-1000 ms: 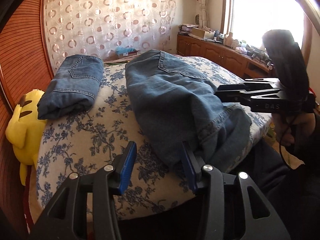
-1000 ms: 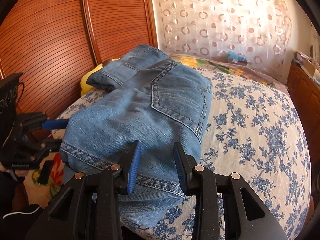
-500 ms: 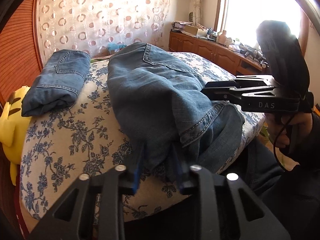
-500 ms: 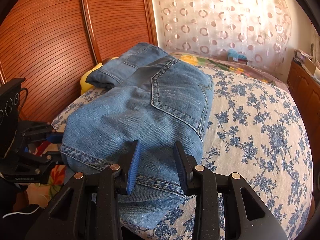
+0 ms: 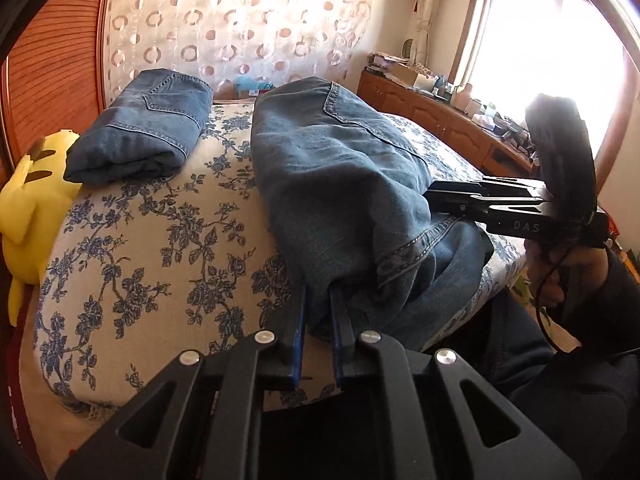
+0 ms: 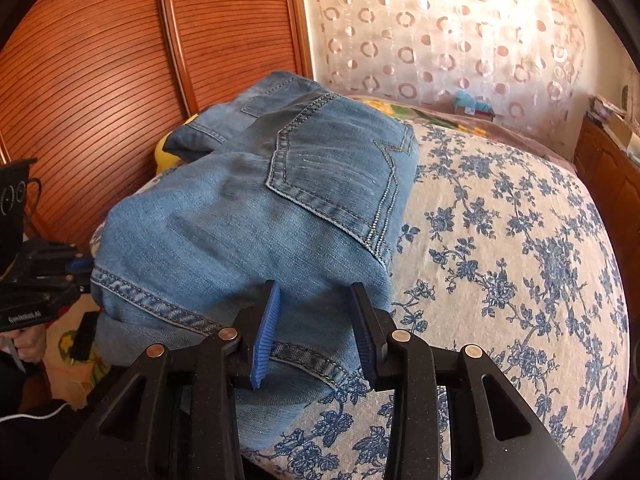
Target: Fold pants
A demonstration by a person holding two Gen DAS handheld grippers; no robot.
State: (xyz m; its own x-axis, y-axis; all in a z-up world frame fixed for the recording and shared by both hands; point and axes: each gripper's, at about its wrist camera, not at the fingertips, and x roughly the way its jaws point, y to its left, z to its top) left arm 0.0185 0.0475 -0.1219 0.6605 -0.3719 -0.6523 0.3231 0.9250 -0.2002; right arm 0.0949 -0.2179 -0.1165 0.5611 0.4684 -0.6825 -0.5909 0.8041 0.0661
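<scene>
Pants (image 5: 340,184) pinched by left tongs (image 5: 318,316); right tongs (image 5: 520,206) read "DAS".

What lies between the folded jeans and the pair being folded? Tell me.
In the left wrist view, only bare floral bedspread separates the folded jeans from the pair being folded.

Bed (image 5: 160,240) covered with a white sheet printed in blue flowers, filling the lower centre of both views. Ribbed reddish-brown wooden panels (image 6: 100,80) seen at upper left of the right wrist view. Sheer curtain (image 5: 240,20) with a ring pattern hung across the top centre — backlit. Bright window (image 5: 552,52) at upper right of the left wrist view, overexposed, wood-framed. Low wooden cabinet (image 5: 440,116) set below it, top cluttered with small items — too small to be identified. Yellow plush toy (image 5: 32,200) placed at left edge.
</scene>
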